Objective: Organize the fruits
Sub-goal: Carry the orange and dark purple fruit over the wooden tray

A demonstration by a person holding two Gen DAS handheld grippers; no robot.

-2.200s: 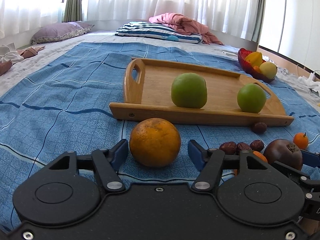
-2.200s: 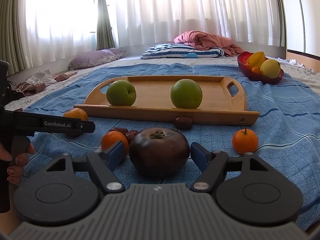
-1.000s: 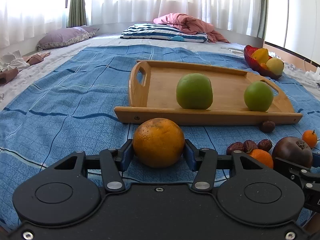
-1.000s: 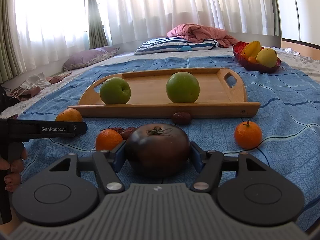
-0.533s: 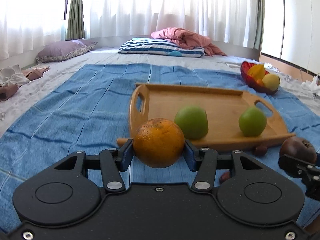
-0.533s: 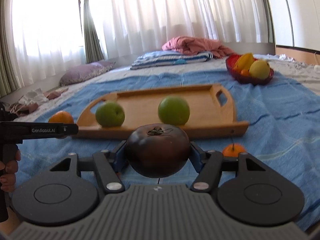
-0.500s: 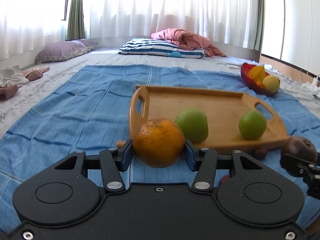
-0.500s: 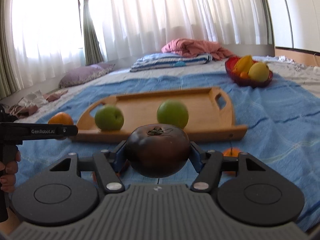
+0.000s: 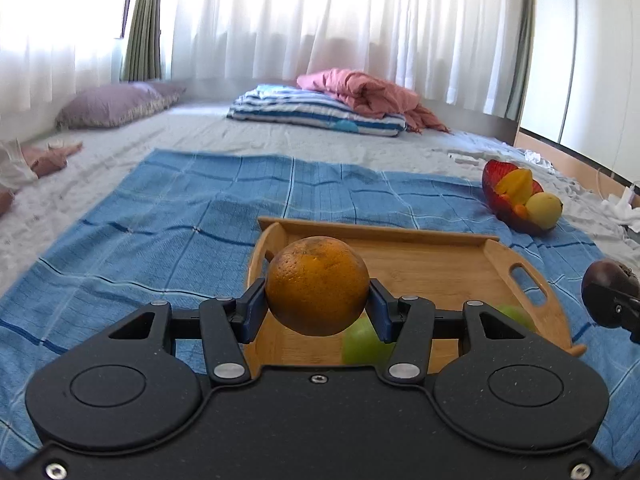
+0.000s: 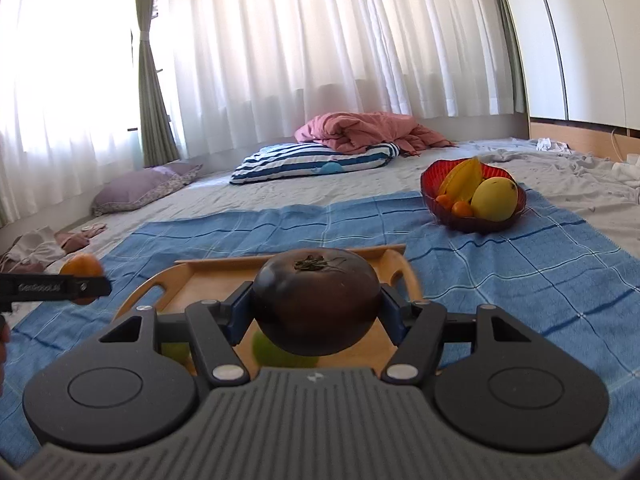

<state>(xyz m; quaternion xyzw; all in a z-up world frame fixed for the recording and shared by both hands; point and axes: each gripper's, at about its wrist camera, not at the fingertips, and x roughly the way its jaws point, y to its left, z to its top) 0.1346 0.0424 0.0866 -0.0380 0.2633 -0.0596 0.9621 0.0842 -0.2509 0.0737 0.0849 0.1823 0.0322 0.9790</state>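
left hand-held gripper [image 9: 317, 311] is clamping the orange [image 9: 317, 285], hanging above the wooden tray's [image 9: 440, 264] left end | right hand-held gripper [image 10: 316, 312] is gripping the dark tomato-like fruit [image 10: 316, 305] over the tray's right part | advice: be lowering each onto bare wood, clear of the green fruits [image 9: 362, 344], before releasing

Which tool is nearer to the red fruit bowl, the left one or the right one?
Right. The right tool, holding the dark tomato, sits on the red fruit bowl's side of the wooden tray; the left tool, holding the orange, is farther away.
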